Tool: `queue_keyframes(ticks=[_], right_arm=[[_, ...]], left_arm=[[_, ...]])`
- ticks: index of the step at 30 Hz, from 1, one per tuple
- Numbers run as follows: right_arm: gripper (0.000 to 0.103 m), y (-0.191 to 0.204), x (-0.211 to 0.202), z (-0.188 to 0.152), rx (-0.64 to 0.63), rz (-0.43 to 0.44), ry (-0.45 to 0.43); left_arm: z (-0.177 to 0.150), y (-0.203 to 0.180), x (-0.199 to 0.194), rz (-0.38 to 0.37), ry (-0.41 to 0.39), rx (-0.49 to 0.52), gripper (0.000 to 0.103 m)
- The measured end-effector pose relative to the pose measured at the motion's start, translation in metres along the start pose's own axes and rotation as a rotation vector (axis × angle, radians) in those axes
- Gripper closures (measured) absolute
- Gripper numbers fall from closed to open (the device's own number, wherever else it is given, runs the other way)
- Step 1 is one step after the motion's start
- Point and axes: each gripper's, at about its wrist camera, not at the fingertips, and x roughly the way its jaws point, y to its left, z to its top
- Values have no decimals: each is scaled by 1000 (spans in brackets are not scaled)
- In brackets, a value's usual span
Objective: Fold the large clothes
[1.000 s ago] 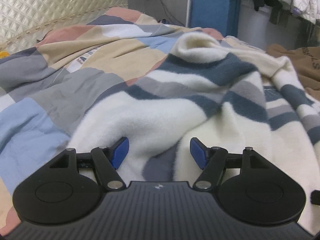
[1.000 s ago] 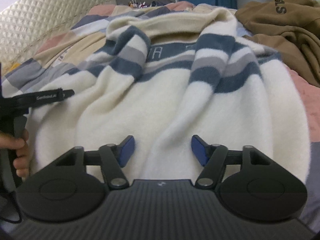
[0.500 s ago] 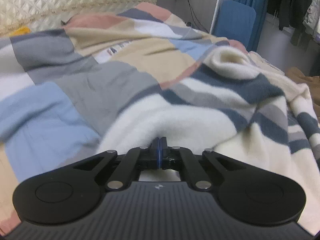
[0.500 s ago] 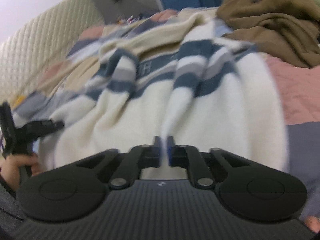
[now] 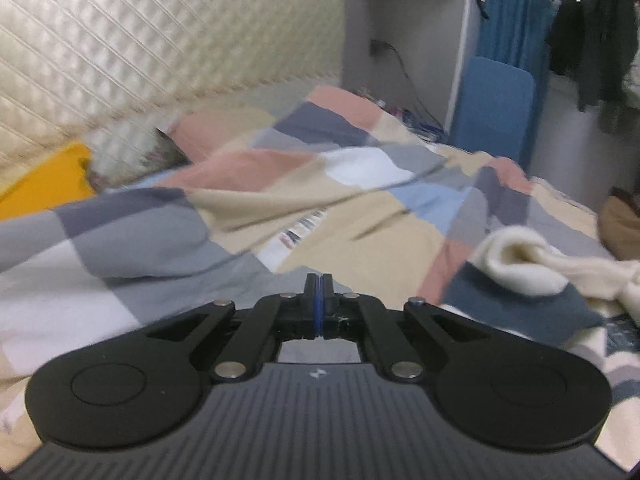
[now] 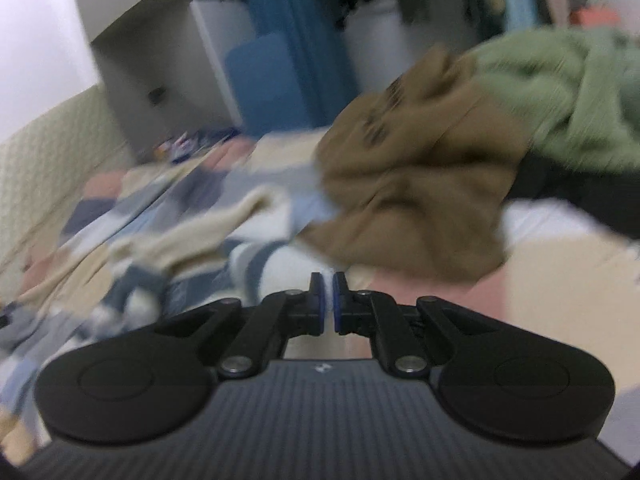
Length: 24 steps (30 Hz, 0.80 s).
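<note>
A cream sweater with blue and grey stripes [image 5: 532, 272] lies on the patchwork bed at the right of the left wrist view. It also shows, blurred, in the right wrist view [image 6: 224, 248] at the left and centre. My left gripper [image 5: 318, 304] has its jaws pressed together; no cloth shows between the pads. My right gripper [image 6: 328, 304] is shut with a narrow gap, and pale cloth shows just beyond its tips. What either one holds is hidden below the fingers.
The patchwork quilt [image 5: 224, 216] covers the bed, with a quilted cream headboard [image 5: 140, 60] behind. A brown garment [image 6: 416, 192] and a green one [image 6: 568, 100] are heaped at the right. A blue chair [image 5: 494, 108] stands by the far wall.
Both grippers closed on the sweater's near edge about half a second ago. Both views have since tilted up and away, and the sweater has dropped low and to the side in each.
</note>
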Motion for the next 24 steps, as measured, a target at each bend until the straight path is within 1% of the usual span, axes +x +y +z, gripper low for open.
queue_keyframes(ticks=[2,4,6,8,10,11,12,14,16,18,20,23,24], right_arm=[[96,-14,7,20,-5,-58,-30],[96,-33,21,35,22,-120,-44],[96,-56,41,43,88,-176,-48],[96,-79,60,40,177,-214,-42],[96,-93,80,27,252,-264,-21],[96,-97,88,20,276,-280,-14],[96,-100,94,12,293,-290,-17],[96,-101,99,-2,297,-311,-29],[96,-97,104,-10,281,-317,-31],[96,-93,106,-15,252,-316,-25],[96,-91,104,-15,220,-318,-33],[96,-87,94,-15,204,-325,-53],[96,-85,90,-14,192,-326,-59]], left_arm=[[-1,8,7,-59,37,-32,103],[-9,10,15,-116,100,-69,103],[-20,8,19,-143,125,-83,102],[-34,4,21,-165,140,-103,102],[-47,0,24,-199,163,-128,95],[-52,-2,25,-205,171,-130,88],[-57,-4,26,-209,176,-127,73],[-65,-10,26,-205,184,-98,54],[-71,-17,24,-208,183,-63,51],[-76,-22,24,-208,192,-47,44],[-81,-27,27,-190,196,-26,40],[-90,-37,34,-163,223,21,40],[-92,-39,36,-150,220,45,40]])
